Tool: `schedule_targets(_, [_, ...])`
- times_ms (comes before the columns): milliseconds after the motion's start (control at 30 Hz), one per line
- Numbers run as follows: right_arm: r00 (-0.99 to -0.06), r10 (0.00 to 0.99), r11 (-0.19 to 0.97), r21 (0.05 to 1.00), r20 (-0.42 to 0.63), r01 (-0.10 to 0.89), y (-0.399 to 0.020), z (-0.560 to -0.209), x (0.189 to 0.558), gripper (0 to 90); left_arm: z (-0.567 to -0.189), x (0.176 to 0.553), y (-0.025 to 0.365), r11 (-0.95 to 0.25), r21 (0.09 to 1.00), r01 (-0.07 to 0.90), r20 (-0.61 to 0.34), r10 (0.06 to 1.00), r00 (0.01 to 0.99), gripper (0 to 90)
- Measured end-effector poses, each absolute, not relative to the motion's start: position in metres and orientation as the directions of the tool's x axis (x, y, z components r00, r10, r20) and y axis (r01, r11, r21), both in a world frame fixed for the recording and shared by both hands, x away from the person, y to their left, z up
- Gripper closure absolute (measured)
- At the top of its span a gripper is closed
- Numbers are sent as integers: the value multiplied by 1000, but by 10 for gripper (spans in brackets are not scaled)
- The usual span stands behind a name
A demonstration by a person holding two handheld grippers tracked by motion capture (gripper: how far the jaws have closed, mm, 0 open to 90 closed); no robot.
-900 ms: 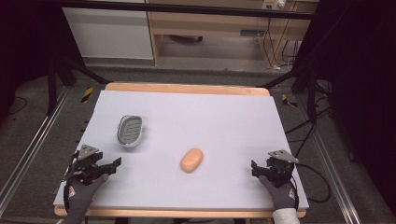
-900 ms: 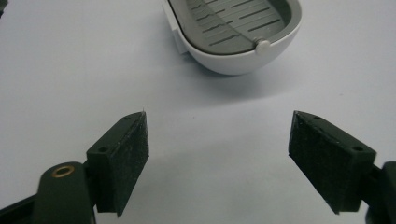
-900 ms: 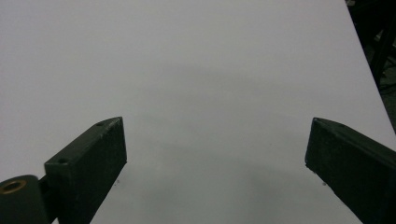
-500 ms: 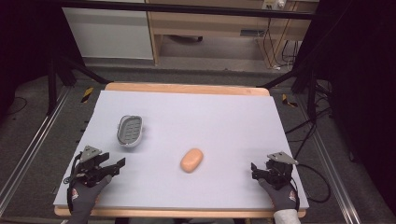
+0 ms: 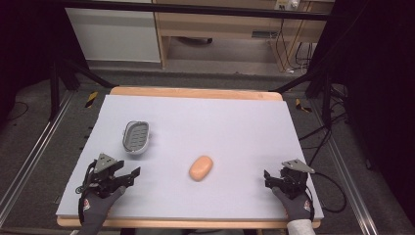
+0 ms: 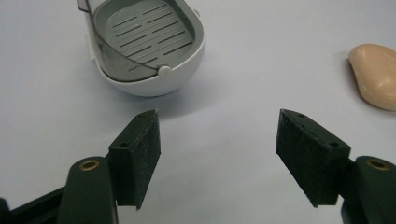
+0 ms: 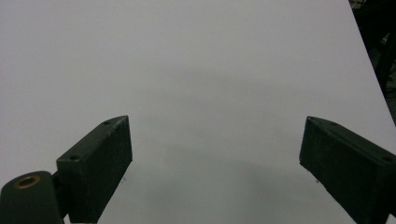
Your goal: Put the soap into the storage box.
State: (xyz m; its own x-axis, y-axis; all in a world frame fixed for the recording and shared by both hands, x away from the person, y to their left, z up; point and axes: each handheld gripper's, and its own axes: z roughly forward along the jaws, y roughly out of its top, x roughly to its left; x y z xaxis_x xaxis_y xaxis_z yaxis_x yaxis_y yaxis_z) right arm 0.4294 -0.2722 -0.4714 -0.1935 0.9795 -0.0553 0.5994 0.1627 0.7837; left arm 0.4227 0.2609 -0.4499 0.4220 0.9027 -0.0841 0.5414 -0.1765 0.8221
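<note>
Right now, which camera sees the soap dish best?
The left gripper view: the soap dish is close, and you can see the slots in its grey tray. The high view shows it small, left of the soap.

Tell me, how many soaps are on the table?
1. The peach soap bar lies loose near the middle of the table, to the right of the grey soap dish and not in it. The dish's slatted tray is empty, so none hides there.
</note>
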Motion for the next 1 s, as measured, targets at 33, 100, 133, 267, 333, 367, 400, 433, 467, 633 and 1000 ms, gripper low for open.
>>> schedule_targets(33, [-192, 980, 158, 786, -51, 598, -272, -471, 429, 95, -450, 423, 261, -177, 822, 541, -84, 903, 422, 297])
schedule_targets(100, [-195, 979, 160, 788, -53, 594, -271, -470, 429, 95, -449, 422, 258, -184, 822, 539, -82, 899, 431, 295])
schedule_targets(133, [-200, 978, 163, 789, -52, 592, -271, -469, 429, 95, -448, 422, 255, -194, 821, 538, -75, 896, 438, 295])
schedule_targets(267, [-211, 976, 171, 789, -53, 590, -270, -469, 429, 95, -445, 423, 250, -191, 822, 536, -84, 891, 447, 293])
schedule_targets(333, [-213, 975, 176, 792, -59, 585, -270, -469, 429, 93, -443, 424, 246, -192, 823, 534, -88, 887, 453, 290])
schedule_targets(367, [-213, 975, 176, 792, -59, 585, -270, -469, 429, 93, -443, 424, 246, -192, 823, 534, -88, 887, 453, 289])
schedule_targets(400, [-208, 976, 171, 795, -58, 582, -269, -468, 428, 90, -443, 425, 245, -200, 822, 533, -81, 885, 458, 287])
schedule_targets(433, [-208, 977, 170, 796, -57, 581, -269, -467, 428, 89, -441, 426, 241, -208, 822, 531, -80, 880, 469, 285])
schedule_targets(467, [-207, 977, 168, 796, -55, 581, -269, -467, 428, 89, -439, 427, 239, -210, 822, 529, -80, 877, 473, 285])
schedule_targets(633, [-214, 975, 177, 797, -61, 577, -267, -466, 428, 89, -431, 430, 228, -215, 831, 513, -80, 866, 493, 279])
schedule_targets(1000, [-220, 974, 179, 796, -60, 578, -267, -465, 428, 86, -419, 440, 197, -242, 832, 500, -80, 838, 539, 272])
